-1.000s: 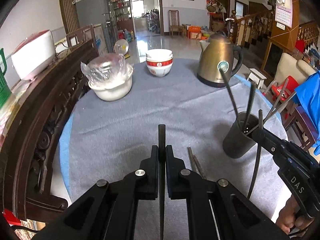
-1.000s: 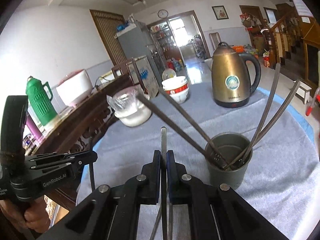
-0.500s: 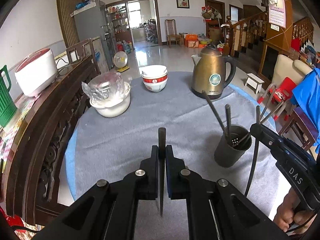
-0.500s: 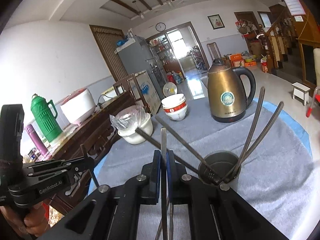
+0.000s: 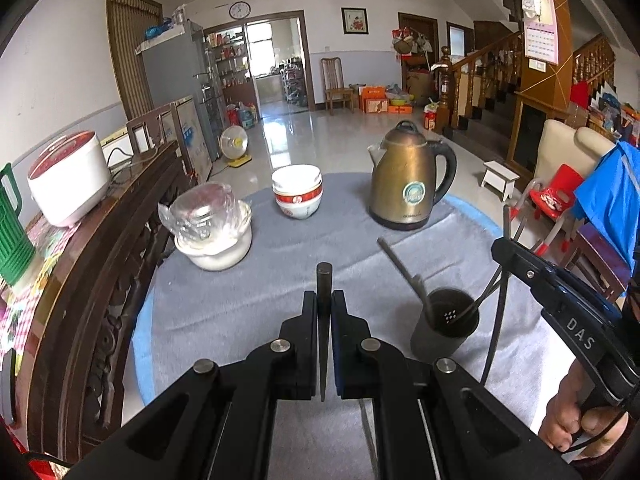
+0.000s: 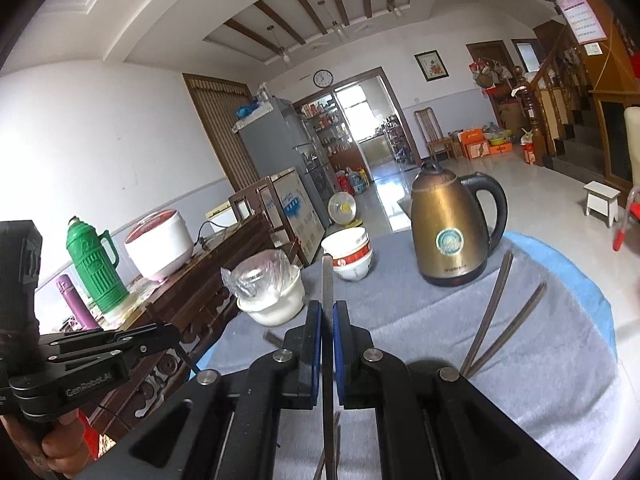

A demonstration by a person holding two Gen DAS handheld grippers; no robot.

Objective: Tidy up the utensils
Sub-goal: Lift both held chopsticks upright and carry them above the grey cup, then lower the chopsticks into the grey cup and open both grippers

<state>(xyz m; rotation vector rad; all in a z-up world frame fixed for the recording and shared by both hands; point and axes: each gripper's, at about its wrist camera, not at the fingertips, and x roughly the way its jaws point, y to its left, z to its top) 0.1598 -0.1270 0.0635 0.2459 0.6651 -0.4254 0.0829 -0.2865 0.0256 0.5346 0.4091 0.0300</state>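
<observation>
1. The left tongs [image 5: 324, 300] are clamped tight on a dark chopstick [image 5: 323, 320]; the fingers press its sides with no gap showing.
2. That chopstick runs along the line of the tongs, blunt end poking out past the fingertips toward the far side, thin tip tapering back between the arms.
3. The right tongs [image 6: 327, 312] are likewise closed on a second chopstick [image 6: 328, 292], greyer, gripped between the blue-edged pads.
4. Its long axis also follows the tongs, its end pointing far toward the stacked bowls [image 6: 352, 256] and its length passing back under the camera.
5. Both held sticks are lifted clear of the grey-clothed bench [image 5: 224, 308].
6. A dark holder cup [image 5: 444, 328] stands on the bench near right in the left view, with other chopsticks [image 5: 400, 268] leaning out of it.
7. A brass kettle [image 5: 408, 184] stands far right.
</observation>
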